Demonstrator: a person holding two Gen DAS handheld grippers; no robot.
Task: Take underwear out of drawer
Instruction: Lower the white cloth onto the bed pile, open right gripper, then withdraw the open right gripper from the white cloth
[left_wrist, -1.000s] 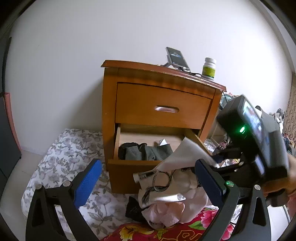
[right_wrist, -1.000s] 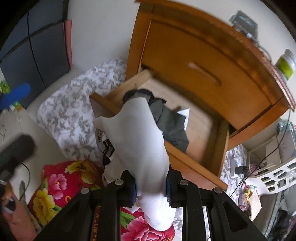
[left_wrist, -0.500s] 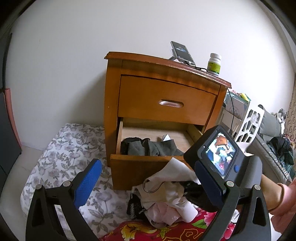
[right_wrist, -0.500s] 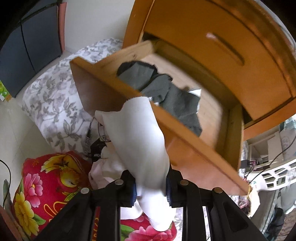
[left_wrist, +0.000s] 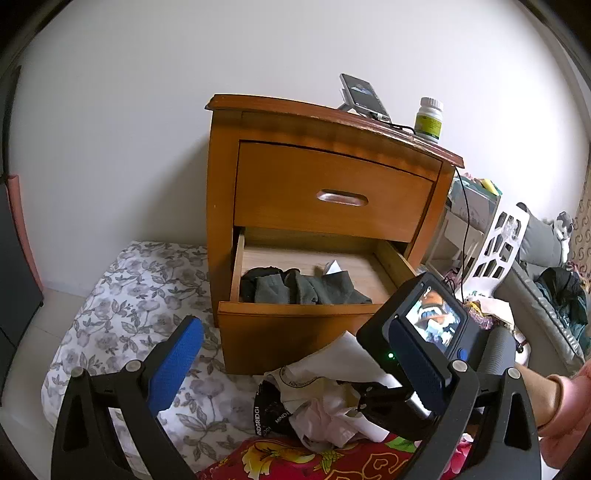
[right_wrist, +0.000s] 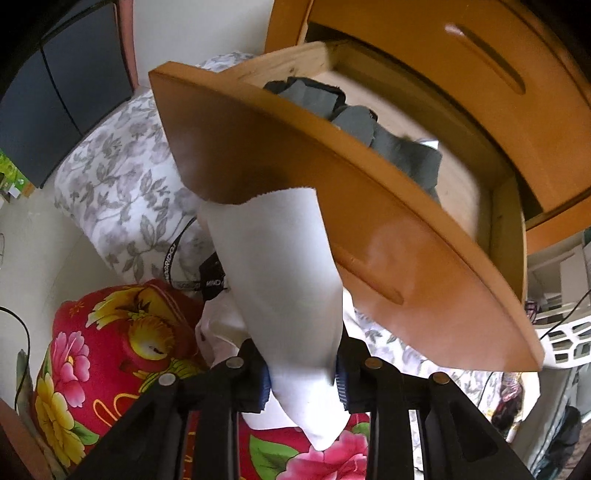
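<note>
- underwear, a white piece (right_wrist: 284, 295), sits between the pads of the right claw (right_wrist: 301, 376), whose jaws are opening; the cloth looks about to slip free rather than firmly pinched.
- a second ago this piece hung higher in front of the drawer; now the right claw has come down over the pile of clothes (left_wrist: 321, 406) on the red flowered cushion (right_wrist: 110, 350), so this piece counts as out and is being dropped.
- left claw (left_wrist: 295, 362) hovers wide and empty, aimed at the nightstand (left_wrist: 332, 177), much as it was.
- dark grey pieces (left_wrist: 306, 290) remain in the open lower drawer (left_wrist: 295, 332), so more picks are likely needed.
- writing: a black waistband (left_wrist: 267, 417) in the pile reads "mindgridgi" or close to it; the bottle (left_wrist: 428, 120) label on the nightstand is too small to read.
</note>
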